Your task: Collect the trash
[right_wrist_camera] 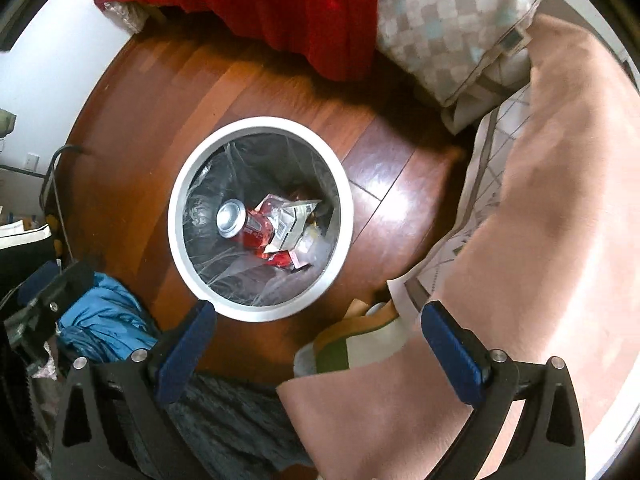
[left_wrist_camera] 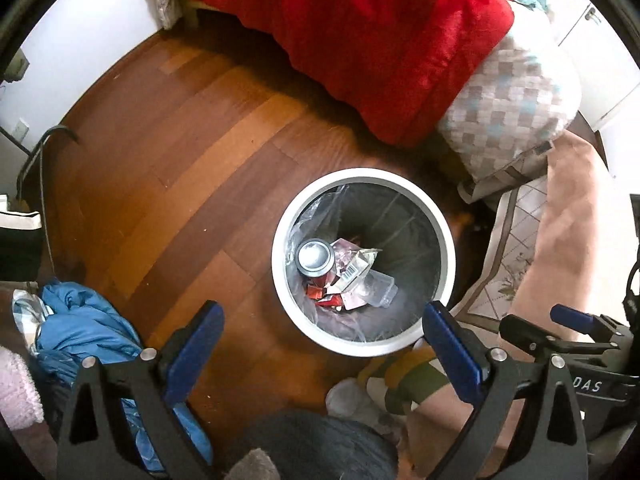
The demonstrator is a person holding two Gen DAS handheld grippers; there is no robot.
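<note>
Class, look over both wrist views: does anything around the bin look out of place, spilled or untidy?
Nothing is spilled: the red drink can and wrappers lie inside the white round lined bin. The untidy part is the crumpled blue cloth heaped on the wooden floor. Both the left gripper and right gripper are open and empty.

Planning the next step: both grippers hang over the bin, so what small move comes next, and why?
Probably swing away to look for more trash: both the left gripper and right gripper are open and empty, and the can and wrappers already lie in the bin.
</note>
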